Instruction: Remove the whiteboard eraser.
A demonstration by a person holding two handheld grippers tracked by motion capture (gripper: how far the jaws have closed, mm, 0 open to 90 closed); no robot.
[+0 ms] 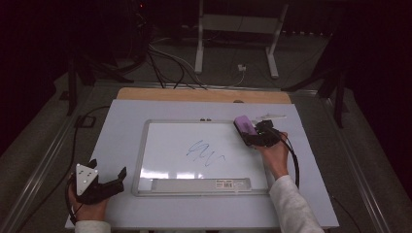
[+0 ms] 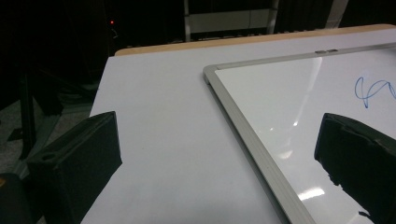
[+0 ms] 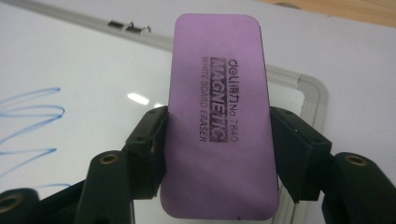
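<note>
Purple foam sits between your right gripper's jaws: you're holding the eraser by its long sides, both pads pressed against it, printed face toward that gripper's camera. From above, your right gripper and the eraser are over the upper right corner of the whiteboard, with your right hand coming in from below and its sleeve lying across the board's lower right corner. The pictures don't settle whether the eraser's underside touches the board surface or hangs just above it.

Blue scribble marks the middle of the board, well apart from the eraser and to its lower left in the high view. In the right gripper view the same strokes run at the left edge, and the board's metal clips show at its top frame, just left of the eraser's far end.

Your left gripper rests on the white tabletop at the near left, just beside the board's lower left corner, with your left hand behind it. Its jaws are spread wide with nothing between them; in the left gripper view they straddle the board's aluminium frame, one jaw over the table and the other over the board.

A grey tray runs along the board's near edge.
</note>
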